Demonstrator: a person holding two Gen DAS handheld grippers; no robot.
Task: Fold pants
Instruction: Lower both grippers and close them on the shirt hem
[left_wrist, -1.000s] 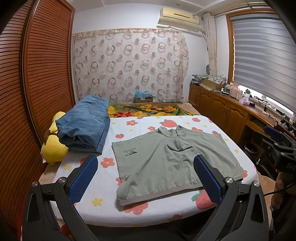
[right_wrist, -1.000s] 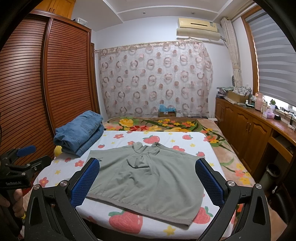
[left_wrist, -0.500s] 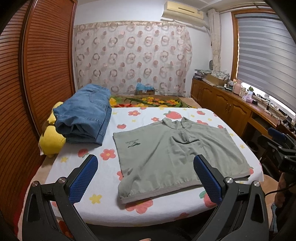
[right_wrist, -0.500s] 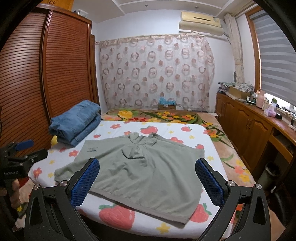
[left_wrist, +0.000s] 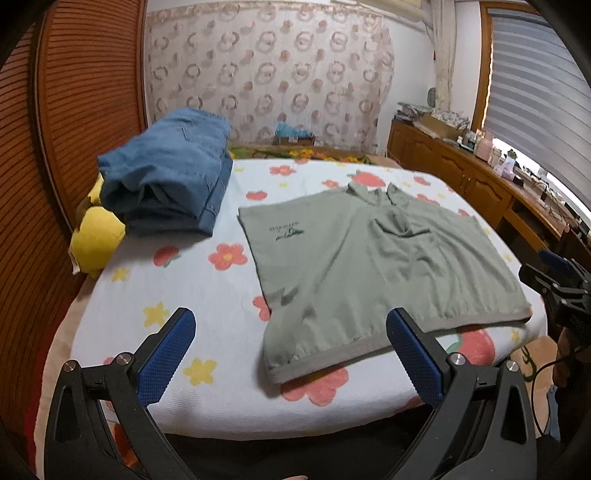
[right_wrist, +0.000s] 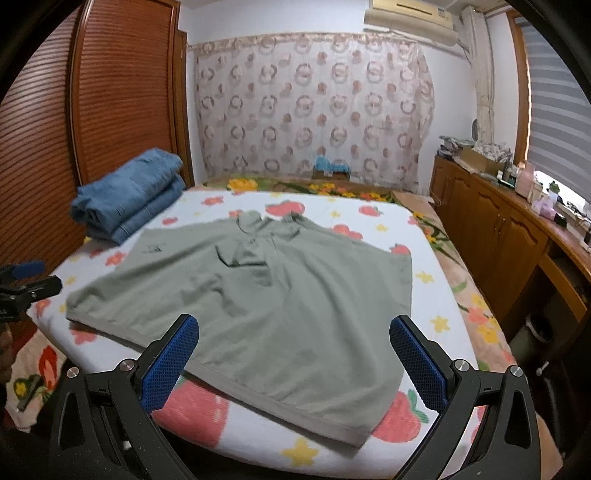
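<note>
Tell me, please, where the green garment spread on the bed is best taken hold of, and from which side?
Probably by the banded hem of the green garment, at its two near corners, coming in from the foot of the bed. The hem lies flat along the near edge, closest to both open tools: left tool, right tool.

Dark print on the grey-green garment (left_wrist: 369, 266) is too blurred to read.
</note>
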